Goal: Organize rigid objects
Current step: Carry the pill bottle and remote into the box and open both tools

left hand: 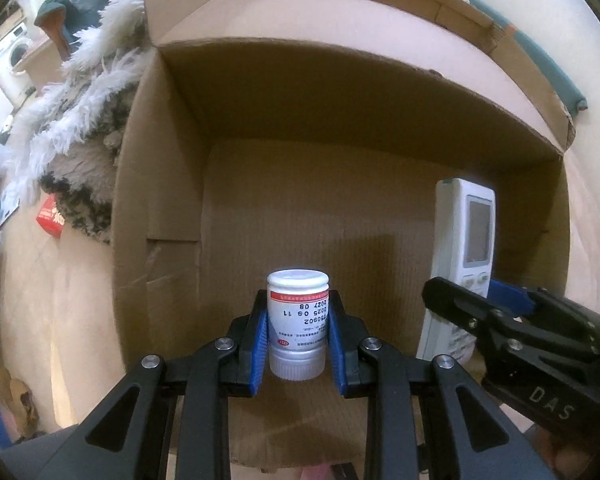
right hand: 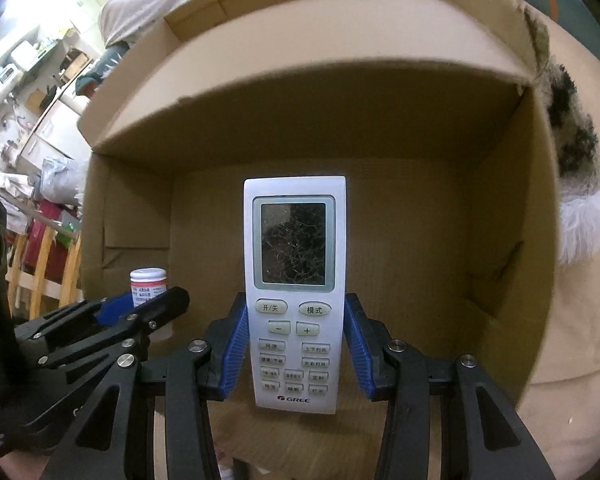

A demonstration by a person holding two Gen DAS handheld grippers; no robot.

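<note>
My left gripper (left hand: 298,334) is shut on a small white pill bottle (left hand: 298,320) with a red-banded label, held upside down inside an open cardboard box (left hand: 160,208). My right gripper (right hand: 296,354) is shut on a white GREE remote control (right hand: 295,292) with a cracked screen, held over the same box (right hand: 512,220). The remote (left hand: 466,256) and right gripper (left hand: 476,300) show at the right of the left wrist view. The bottle (right hand: 148,282) and left gripper (right hand: 140,308) show at the left of the right wrist view.
A fluffy white and dark fur item (left hand: 76,120) lies against the box's side; it also shows in the right wrist view (right hand: 580,184). A small red pack (left hand: 51,216) lies on the beige surface. Cluttered shelves and wooden chairs (right hand: 40,256) stand beyond.
</note>
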